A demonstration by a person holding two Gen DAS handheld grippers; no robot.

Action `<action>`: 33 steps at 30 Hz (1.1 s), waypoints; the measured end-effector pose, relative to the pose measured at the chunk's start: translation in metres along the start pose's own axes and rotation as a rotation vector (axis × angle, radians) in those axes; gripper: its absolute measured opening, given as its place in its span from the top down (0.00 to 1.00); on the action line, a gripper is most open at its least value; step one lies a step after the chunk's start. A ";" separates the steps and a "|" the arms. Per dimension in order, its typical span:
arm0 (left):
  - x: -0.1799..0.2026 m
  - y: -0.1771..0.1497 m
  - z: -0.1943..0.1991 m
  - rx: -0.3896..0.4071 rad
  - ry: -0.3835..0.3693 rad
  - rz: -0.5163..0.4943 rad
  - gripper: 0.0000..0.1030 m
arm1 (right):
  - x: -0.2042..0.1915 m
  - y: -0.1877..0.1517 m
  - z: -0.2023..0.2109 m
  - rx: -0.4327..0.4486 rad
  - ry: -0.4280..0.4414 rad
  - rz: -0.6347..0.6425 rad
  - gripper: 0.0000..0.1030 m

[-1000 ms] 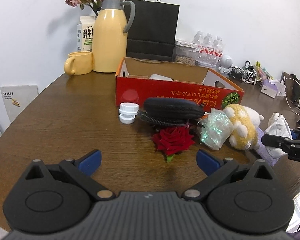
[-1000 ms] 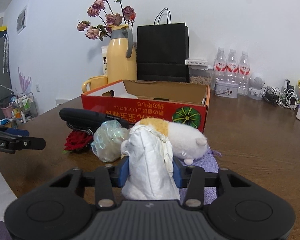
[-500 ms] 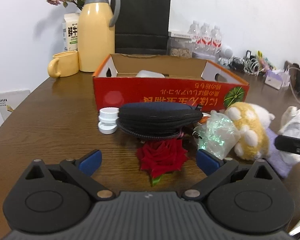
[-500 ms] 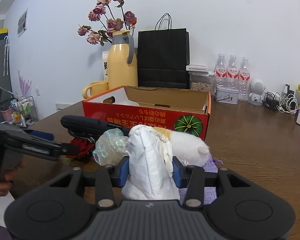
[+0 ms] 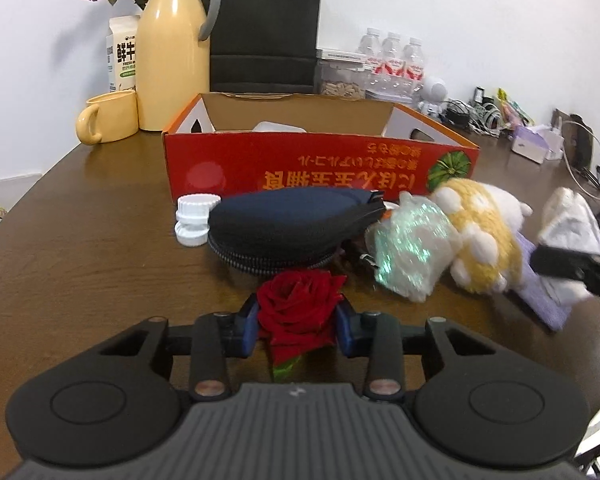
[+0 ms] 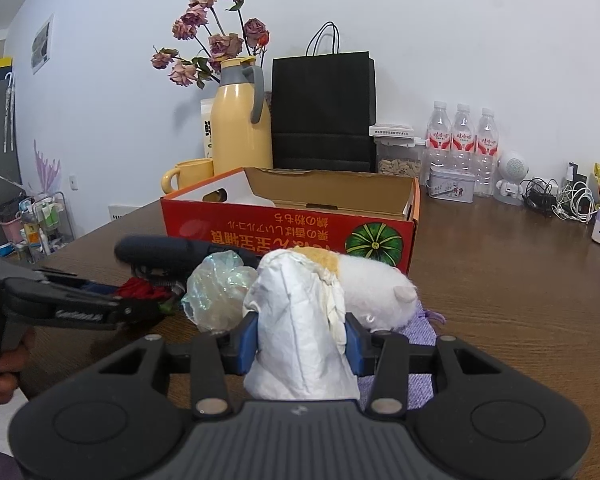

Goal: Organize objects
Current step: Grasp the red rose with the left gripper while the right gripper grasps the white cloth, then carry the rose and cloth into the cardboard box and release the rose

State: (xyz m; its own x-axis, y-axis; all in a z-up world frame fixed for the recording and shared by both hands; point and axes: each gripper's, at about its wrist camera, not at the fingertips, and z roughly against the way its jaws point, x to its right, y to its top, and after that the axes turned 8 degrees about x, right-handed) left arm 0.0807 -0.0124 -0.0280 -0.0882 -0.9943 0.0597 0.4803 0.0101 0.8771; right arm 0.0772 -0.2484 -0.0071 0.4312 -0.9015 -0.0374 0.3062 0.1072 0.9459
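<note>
closing my left gripper [image 5: 297, 326] on the red rose [image 5: 298, 307] near the table's [image 5: 80, 248] front edge; its jaws have just been narrowing, pads at the soft, crushable bloom. further right, my right gripper [image 6: 300, 338] pinches the light, limp white cloth [image 6: 300, 328].

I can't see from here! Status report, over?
Left tool just closed on red rose. Right tool clamps white bundle. Black pouch sits before red box.

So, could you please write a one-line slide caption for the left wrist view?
Left gripper closes on a red rose in front of a black zip pouch and red cardboard box.
</note>
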 end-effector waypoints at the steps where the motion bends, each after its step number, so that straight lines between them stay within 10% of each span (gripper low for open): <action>1: 0.000 -0.001 0.005 0.003 -0.007 -0.003 0.64 | 0.000 0.000 0.000 0.001 0.000 0.000 0.59; 15: -0.003 0.030 0.063 0.172 -0.044 -0.020 0.64 | -0.013 0.019 0.002 0.053 0.018 0.033 0.59; 33: -0.015 0.126 -0.022 0.269 0.018 -0.016 0.64 | -0.003 0.103 -0.100 0.138 0.004 0.050 0.59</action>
State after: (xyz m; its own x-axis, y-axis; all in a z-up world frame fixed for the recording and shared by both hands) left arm 0.1615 0.0013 0.0714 -0.0773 -0.9963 0.0389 0.2299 0.0202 0.9730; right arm 0.1923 -0.1929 0.0586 0.4468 -0.8946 0.0098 0.1644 0.0929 0.9820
